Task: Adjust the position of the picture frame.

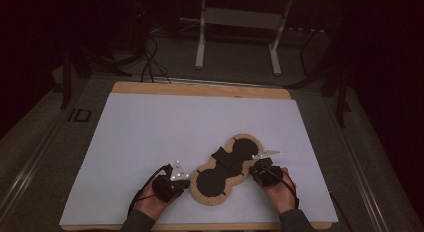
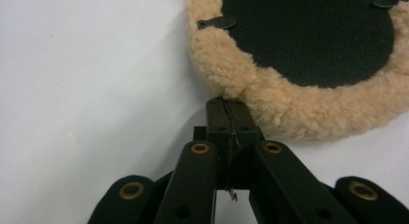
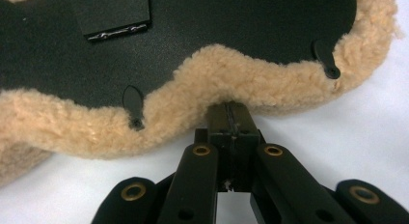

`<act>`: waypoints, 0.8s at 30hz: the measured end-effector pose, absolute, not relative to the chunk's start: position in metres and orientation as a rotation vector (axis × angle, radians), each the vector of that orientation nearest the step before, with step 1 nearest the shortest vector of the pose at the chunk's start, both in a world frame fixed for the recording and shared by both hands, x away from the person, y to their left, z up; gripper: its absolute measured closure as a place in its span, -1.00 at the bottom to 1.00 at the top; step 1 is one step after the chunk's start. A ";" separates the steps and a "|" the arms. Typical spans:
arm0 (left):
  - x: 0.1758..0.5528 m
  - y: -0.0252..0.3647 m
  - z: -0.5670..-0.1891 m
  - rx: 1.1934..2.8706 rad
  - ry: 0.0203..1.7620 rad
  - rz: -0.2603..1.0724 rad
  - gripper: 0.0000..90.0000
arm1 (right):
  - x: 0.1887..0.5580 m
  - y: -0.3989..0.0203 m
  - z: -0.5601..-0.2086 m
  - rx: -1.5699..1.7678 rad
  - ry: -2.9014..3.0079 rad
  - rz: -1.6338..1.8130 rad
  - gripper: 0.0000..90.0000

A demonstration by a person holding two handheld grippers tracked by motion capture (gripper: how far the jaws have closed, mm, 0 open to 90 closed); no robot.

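Near the front edge of the white table (image 1: 150, 127) lies a peanut-shaped fleece pad (image 1: 225, 167), fluffy tan pile around the rim and a flat black backing facing up, running from near left to far right. The left gripper (image 1: 176, 181) sits just beside the near lobe, its jaws pressed together with their tips at the fleece rim (image 2: 251, 84); whether a tuft is pinched cannot be told. The right gripper (image 1: 260, 168) is likewise closed, tips at the fleece (image 3: 212, 79) by the pad's waist. The pad looks light, soft and floppy, likely to sag if lifted at one end. The plush rim seems the best hold, one grip on each side.
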State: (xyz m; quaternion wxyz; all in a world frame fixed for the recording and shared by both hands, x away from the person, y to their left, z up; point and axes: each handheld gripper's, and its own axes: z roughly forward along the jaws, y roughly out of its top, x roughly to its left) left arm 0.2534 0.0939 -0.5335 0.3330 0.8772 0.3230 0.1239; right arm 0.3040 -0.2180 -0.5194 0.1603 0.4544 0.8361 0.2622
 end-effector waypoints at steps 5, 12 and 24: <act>0.258 0.096 -0.532 2.268 0.876 0.325 1.00 | 0.304 -0.218 -0.519 1.299 2.389 0.754 1.00; 0.263 0.096 -0.533 2.222 0.901 0.325 0.96 | 0.305 -0.217 -0.520 1.294 2.388 0.751 1.00; 0.252 0.087 -0.532 2.253 0.847 0.321 1.00 | 0.310 -0.217 -0.519 1.291 2.378 0.766 1.00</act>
